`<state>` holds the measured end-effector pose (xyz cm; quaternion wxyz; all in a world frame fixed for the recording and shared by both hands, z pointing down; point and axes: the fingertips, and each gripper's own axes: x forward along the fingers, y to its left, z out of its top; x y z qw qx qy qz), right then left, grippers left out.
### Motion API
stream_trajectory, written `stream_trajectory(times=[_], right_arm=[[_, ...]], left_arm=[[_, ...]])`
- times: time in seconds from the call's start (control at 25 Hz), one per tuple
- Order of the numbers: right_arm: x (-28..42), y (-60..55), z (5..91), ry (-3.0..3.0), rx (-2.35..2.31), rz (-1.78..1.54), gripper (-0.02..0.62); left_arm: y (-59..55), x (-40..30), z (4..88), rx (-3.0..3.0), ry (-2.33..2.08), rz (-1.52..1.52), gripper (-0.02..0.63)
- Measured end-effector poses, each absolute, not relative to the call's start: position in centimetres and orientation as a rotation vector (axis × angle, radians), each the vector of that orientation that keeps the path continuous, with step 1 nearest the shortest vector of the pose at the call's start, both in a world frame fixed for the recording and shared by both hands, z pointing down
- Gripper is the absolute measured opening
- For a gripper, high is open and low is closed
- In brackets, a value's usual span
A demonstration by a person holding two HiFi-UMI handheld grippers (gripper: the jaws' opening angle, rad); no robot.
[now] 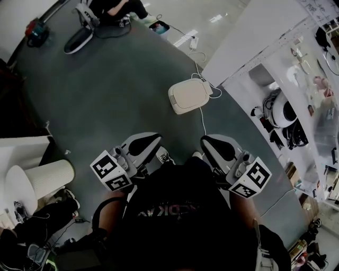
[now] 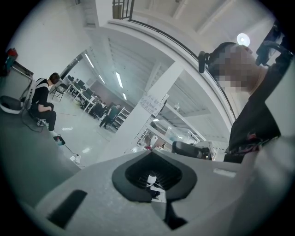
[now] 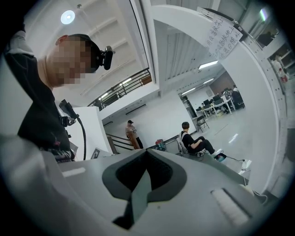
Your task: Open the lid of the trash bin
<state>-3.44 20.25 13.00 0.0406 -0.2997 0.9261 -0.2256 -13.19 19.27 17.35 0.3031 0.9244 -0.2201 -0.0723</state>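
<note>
Left tongs (image 1: 151, 140) and right tongs (image 1: 210, 143) both closed, empty; the floor-standing trash bin's (image 1: 185, 110) cream lid (image 1: 189, 94) looks light, rigid, smooth plastic; probably best hooked under an edge.

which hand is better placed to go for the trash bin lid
Right, narrowly: in the head view the right tongs line up with the trash bin, the left tongs sit off to its side. Both shut.

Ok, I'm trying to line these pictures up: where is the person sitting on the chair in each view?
Head view: seated person, top edge, left of middle.
Left gripper view: far left, mid-height.
Right gripper view: right of middle.
Shared landmark: the white power strip on the floor.
</note>
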Motion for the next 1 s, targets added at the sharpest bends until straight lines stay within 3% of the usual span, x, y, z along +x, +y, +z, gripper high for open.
stream_trajectory(times=[1.0], right_arm=[[-2.7, 12.9, 13.3, 2.944, -0.788, -0.707, 0.008]], left_arm=[[13.8, -13.6, 20.0, 2.348, -0.783, -0.236, 0.001]])
